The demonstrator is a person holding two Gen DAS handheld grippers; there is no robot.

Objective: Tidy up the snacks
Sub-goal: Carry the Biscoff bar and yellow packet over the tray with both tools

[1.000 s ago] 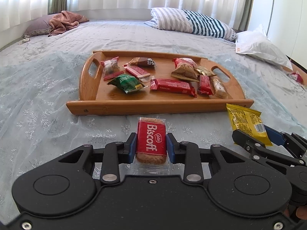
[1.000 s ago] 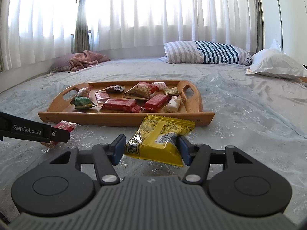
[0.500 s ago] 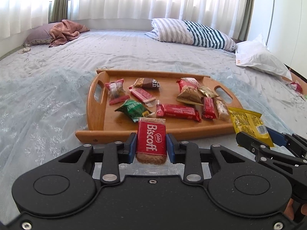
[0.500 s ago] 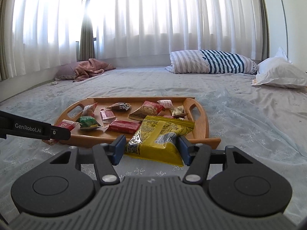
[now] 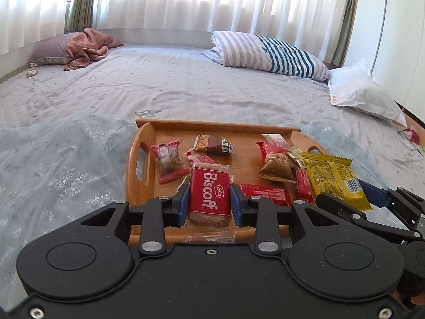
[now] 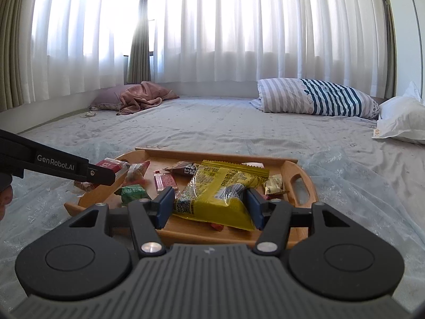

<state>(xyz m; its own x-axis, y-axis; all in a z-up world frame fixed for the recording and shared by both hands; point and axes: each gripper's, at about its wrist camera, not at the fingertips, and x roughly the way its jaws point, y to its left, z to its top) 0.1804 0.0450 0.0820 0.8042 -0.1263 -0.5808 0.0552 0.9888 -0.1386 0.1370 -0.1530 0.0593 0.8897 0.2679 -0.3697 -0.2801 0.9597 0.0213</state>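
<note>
The left gripper (image 5: 209, 205) is clamped on a red Biscoff biscuit pack (image 5: 209, 196), held above the near edge of the wooden tray (image 5: 140, 143). The right gripper (image 6: 210, 207) grasps a yellow snack packet (image 6: 217, 194) over the same tray, beside other wrapped snacks (image 5: 264, 190).
</note>
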